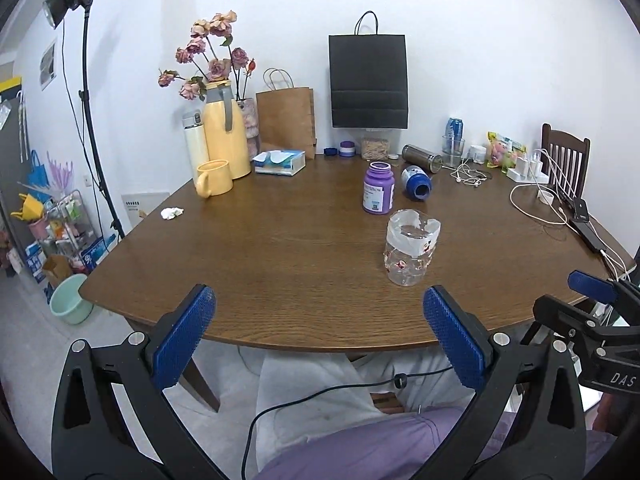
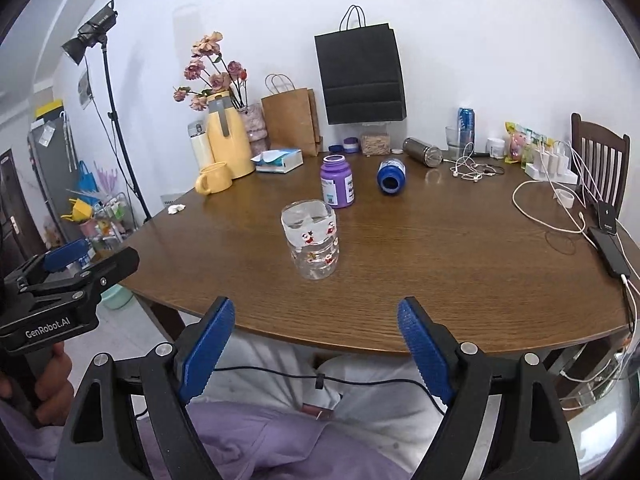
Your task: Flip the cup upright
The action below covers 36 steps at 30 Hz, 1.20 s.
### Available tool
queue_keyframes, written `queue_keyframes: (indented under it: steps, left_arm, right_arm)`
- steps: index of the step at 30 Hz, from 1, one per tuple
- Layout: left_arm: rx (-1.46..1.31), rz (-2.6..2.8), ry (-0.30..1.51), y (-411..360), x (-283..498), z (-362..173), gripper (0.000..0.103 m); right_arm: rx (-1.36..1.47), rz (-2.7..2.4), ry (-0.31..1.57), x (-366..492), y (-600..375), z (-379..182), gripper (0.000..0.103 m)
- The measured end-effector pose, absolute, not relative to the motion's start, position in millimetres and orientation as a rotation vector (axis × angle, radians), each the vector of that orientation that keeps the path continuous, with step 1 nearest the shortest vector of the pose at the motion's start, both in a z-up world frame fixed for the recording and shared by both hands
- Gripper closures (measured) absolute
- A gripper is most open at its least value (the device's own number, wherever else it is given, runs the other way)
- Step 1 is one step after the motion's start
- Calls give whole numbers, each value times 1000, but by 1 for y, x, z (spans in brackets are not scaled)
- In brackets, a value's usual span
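Observation:
A clear plastic cup (image 1: 411, 253) with small red cartoon figures stands on the brown wooden table (image 1: 280, 248), its heart-shaped end facing up; it also shows in the right wrist view (image 2: 313, 239). My left gripper (image 1: 320, 336) is open and empty, held at the table's near edge, left of and nearer than the cup. My right gripper (image 2: 316, 344) is open and empty, at the near edge with the cup straight ahead. The right gripper shows at the left wrist view's right edge (image 1: 592, 312), the left gripper at the right wrist view's left edge (image 2: 64, 280).
Behind the cup stand a purple bottle (image 1: 378, 188) and a blue bottle (image 1: 416, 182) lying on its side. A yellow mug (image 1: 214, 178), yellow thermos (image 1: 224, 132), tissue box (image 1: 280, 162) and paper bags sit at the back left. Cables (image 1: 544, 204) and a phone lie at the right.

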<state>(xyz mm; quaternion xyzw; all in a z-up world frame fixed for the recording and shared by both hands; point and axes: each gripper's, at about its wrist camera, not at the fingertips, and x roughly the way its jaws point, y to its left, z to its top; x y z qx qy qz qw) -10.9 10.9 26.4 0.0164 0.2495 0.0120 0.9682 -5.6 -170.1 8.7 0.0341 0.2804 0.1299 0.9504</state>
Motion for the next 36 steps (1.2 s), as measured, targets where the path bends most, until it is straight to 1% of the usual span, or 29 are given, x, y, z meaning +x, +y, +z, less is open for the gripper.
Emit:
queue_keyframes:
  steps: [36]
  left_arm:
    - [44,29,519,10,-11,27,0]
  right_arm:
    - [87,259,580,-3,-175,8,16]
